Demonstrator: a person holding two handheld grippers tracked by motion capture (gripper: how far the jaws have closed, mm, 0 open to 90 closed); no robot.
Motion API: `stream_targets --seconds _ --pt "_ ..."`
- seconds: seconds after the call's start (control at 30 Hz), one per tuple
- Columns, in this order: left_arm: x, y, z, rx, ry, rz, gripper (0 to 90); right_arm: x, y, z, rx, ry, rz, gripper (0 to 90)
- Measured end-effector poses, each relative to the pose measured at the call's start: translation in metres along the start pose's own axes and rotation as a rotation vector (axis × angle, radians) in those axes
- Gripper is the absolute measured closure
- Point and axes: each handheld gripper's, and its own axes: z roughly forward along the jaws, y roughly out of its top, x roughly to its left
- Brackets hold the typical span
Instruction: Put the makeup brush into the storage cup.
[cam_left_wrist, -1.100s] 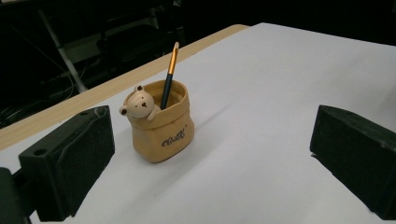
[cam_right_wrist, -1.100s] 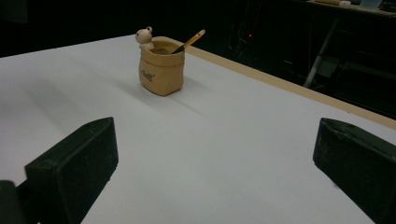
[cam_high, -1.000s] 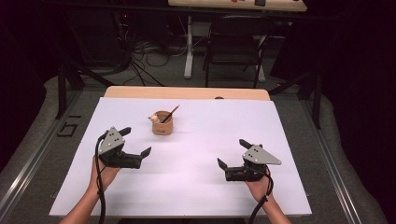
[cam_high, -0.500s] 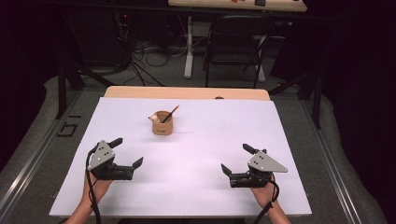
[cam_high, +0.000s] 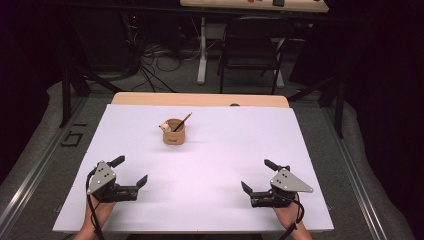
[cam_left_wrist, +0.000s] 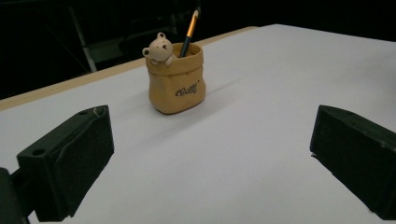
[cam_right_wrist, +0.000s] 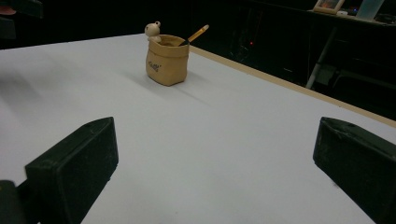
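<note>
White table (cam_high: 210, 165) under dark room clutter, black chair (cam_high: 250, 45) at the back. Little tan sack-style pencil cup (cam_high: 174, 132) sitting upright toward the far middle, tiny bear (cam_left_wrist: 159, 48) peeking over its rim, one pencil (cam_left_wrist: 189, 31) leaning inside. Well back from it, left gripper (cam_high: 130, 171) and right gripper (cam_high: 256, 175) near the front edge, both spread wide, grasping nothing.

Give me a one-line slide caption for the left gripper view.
Left gripper's open black jaws frame a tan bear-trimmed pen pot holding one pencil, upright on the white table.
</note>
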Motion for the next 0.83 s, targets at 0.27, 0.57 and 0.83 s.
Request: stream_targets --seconds 0.27,0.57,0.83 --pt "0.000 -0.008 -0.007 0.023 0.004 -0.013 0.0 0.000 -0.007 -0.010 0.023 -0.012 0.000 0.0" --pt "-0.002 -0.013 -0.014 0.047 -0.005 -0.017 0.0 -0.002 -0.016 -0.024 0.044 -0.032 0.017 0.0" --pt "0.001 -0.014 -0.011 0.050 -0.018 -0.025 0.0 -0.005 -0.015 -0.026 0.056 -0.034 0.028 0.0"
